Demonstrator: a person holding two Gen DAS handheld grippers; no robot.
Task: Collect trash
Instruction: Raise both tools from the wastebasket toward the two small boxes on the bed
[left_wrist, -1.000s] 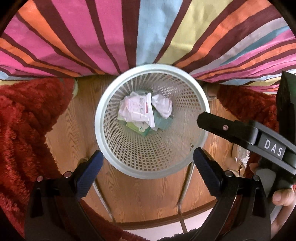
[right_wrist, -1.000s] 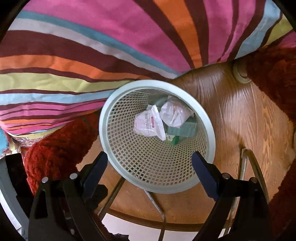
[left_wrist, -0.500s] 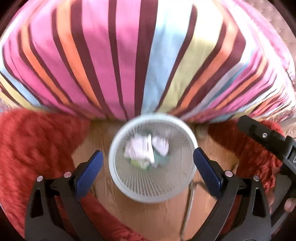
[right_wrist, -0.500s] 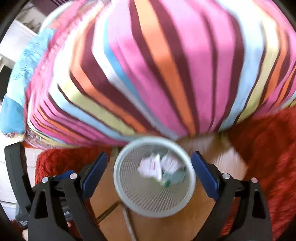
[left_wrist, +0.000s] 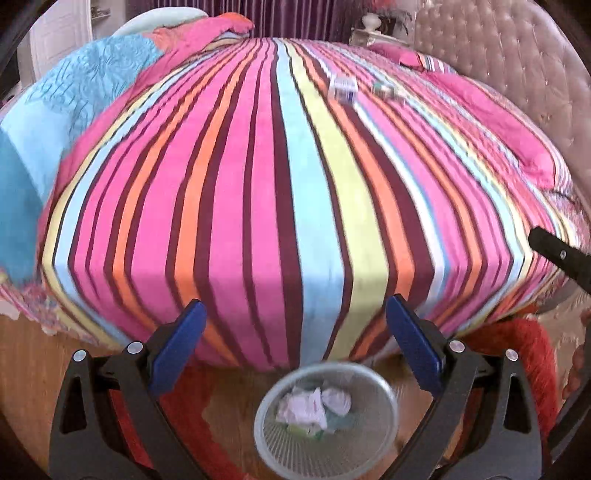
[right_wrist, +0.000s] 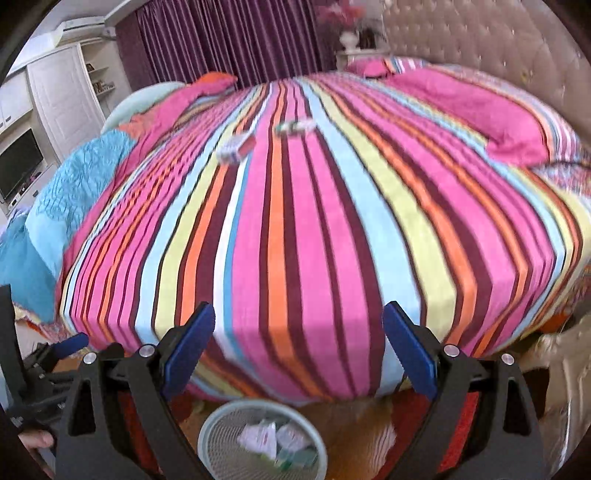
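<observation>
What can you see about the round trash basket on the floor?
The trash basket is round, pale grey-white and looks like plastic mesh with a smooth rim. It stands upright on the wooden floor at the foot of the striped bed, beside a red rug. Crumpled white and greenish wrappers lie inside. Neither gripper touches it.

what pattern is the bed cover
Long stripes in pink, maroon, orange, yellow and light blue on the bed cover; left wrist view shows it best.

A home bedroom: striped bedspread (right_wrist: 317, 236), tufted headboard (right_wrist: 480, 40), purple curtains (right_wrist: 229, 40), white wardrobe (right_wrist: 62, 96).
</observation>
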